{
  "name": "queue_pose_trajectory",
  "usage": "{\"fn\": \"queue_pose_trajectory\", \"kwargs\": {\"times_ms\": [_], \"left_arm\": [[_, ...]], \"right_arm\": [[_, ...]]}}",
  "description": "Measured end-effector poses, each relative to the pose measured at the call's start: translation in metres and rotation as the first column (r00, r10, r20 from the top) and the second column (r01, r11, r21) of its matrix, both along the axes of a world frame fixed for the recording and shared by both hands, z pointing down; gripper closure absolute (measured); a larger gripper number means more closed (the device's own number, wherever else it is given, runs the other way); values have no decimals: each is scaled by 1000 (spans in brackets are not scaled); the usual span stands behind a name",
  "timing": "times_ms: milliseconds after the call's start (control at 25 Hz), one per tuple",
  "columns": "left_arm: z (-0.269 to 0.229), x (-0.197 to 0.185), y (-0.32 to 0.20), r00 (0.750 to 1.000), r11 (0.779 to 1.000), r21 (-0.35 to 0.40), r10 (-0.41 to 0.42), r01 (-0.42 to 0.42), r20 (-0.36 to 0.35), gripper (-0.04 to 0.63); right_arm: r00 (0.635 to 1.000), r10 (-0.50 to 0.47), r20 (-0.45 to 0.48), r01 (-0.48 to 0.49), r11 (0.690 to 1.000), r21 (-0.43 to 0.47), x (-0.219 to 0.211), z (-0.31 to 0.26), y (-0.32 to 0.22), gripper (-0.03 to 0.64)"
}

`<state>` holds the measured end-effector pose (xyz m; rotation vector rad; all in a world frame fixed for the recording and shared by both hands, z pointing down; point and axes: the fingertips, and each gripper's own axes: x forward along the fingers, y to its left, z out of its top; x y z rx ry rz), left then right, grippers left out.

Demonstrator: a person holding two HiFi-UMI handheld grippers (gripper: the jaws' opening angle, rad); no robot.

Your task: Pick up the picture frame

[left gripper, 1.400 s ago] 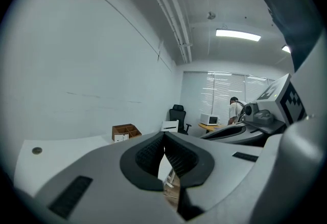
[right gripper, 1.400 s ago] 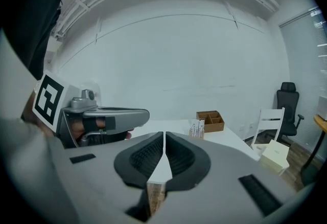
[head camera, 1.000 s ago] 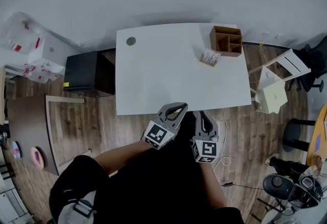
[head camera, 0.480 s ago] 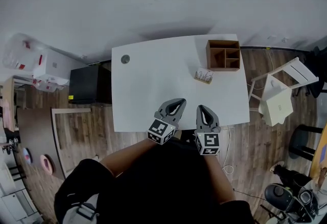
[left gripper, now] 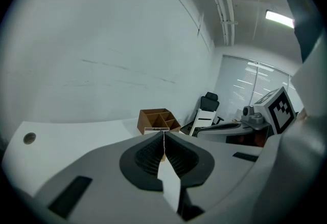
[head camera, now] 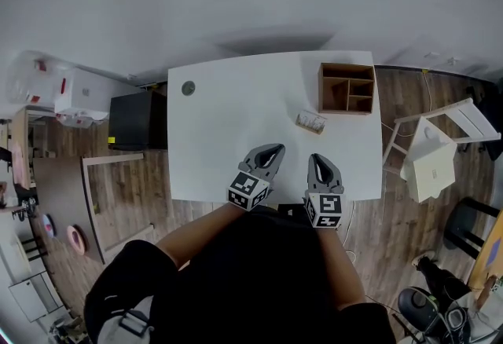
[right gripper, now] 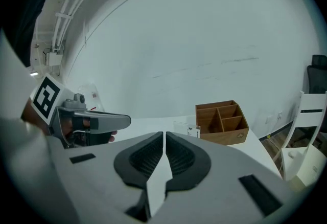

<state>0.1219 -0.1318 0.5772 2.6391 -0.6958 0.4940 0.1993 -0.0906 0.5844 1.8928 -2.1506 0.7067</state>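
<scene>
Left gripper view shows us the left tongs (left gripper: 163, 134) clenched, the ribbed pads pressed together with nothing between them. In the right gripper view the right tongs (right gripper: 163, 136) are clenched the same way and just as empty.

From the head view, both tongs hang side by side over the near edge of the counter (head camera: 224, 122), pointing forward across it and touching nothing.

The picture frame (head camera: 310, 122) sits on the counter ahead of the tongs. It lies between the lines they point along, nearer the right one and clear of both. It looks small and pale, perhaps a clear stand, and we cannot tell how far it leans. Just behind it, near but apart, stands a wooden organiser (head camera: 346, 87) with open compartments.

We judge this to be the approach, with the grasp not yet begun. The next move calls for one of the tongs, most likely the right, to spread its jaws and go forward and down to the frame. It would then straddle an edge without knocking the frame towards the organiser, and close before lifting.
</scene>
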Motion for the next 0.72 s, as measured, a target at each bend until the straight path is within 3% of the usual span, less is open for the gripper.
{"fn": "queue_pose_trajectory", "kwargs": {"times_ms": [200,560,720], "left_arm": [[35,13,-17,999,999,-39,14,-12,48,580],[96,28,-49,986,997,-28,75,-72,148,577],[127,36,-60,975,993,-47,118,-111,189,502]], "right_arm": [[1000,-27,7,27,998,-48,22,28,-14,580],[991,-130,-7,128,981,-144,46,87,-36,578],[982,-187,-30,179,968,-177,55,113,-47,538]]}}
